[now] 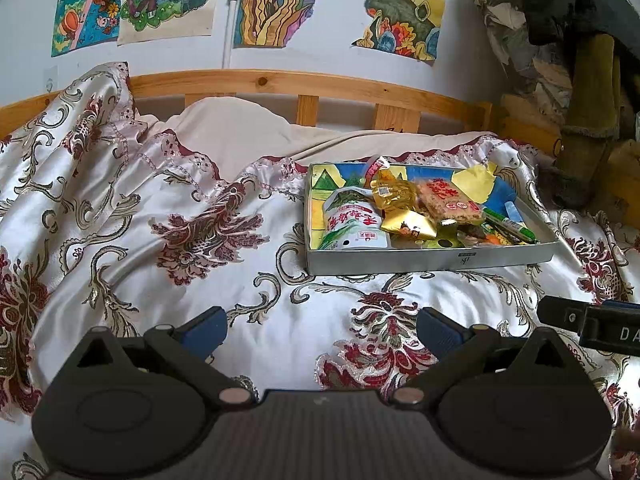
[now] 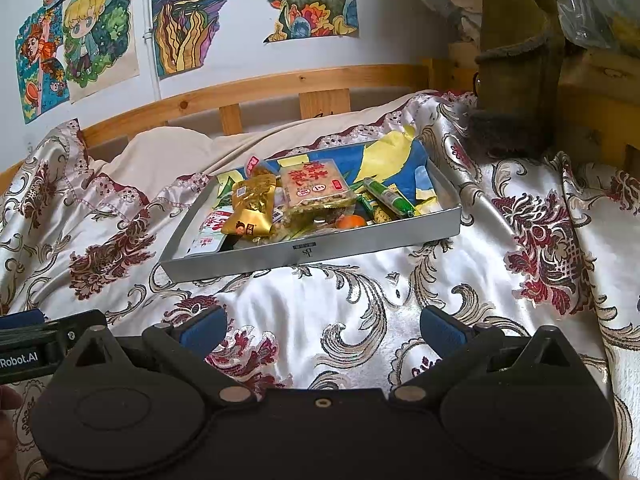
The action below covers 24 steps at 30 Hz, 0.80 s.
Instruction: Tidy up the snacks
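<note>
Here both the left gripper [image 1: 322, 330] and the right gripper [image 2: 322, 330] hang empty with fingers apart at the bottom of their frames, over the bed [image 1: 168, 288], while the snacks [image 1: 404, 210] sit heaped in the tray [image 1: 432, 260] at centre right of the left view and just above centre in the right. The likely trouble is the soft, slippery bedspread: press on one side of the tray and it may tilt or slide, spilling the pile. The glossy gold packet [image 2: 250, 210] lying on top could also slip from the pads if pinched at a corner.
</note>
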{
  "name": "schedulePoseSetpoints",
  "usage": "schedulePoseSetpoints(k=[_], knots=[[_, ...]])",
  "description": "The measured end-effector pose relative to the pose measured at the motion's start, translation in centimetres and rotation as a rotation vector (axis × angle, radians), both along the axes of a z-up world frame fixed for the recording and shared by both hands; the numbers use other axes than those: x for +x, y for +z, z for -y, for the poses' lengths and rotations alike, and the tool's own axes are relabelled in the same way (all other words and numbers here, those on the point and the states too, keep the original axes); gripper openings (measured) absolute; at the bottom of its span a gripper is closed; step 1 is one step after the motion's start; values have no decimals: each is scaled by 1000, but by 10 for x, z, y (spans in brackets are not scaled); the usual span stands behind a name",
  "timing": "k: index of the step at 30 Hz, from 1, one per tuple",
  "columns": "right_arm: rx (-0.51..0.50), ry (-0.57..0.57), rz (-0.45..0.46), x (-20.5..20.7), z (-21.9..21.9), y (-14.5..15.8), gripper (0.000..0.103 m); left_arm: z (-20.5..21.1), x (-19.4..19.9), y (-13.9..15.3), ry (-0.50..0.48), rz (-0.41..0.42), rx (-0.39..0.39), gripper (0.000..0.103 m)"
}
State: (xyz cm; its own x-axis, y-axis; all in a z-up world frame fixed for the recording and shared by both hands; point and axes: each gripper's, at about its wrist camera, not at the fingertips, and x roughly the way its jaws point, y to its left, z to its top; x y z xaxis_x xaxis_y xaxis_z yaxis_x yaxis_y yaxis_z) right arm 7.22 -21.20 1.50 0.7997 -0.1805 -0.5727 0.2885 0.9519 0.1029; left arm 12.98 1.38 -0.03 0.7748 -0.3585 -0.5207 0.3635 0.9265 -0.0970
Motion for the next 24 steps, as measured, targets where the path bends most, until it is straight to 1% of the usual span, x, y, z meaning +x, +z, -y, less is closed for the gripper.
schedulePoseSetpoints(k=[18,22,24], knots=[[1,-2,-3,0,1,-2,102,0,1,-1,-15,-7,6,103],[2,-2,-3,-1,1,-3,102,1,1,-1,-18,-7,16,103],[2,-2,-4,0,1,-2,102,3,0,0,-16,-1,39,103]])
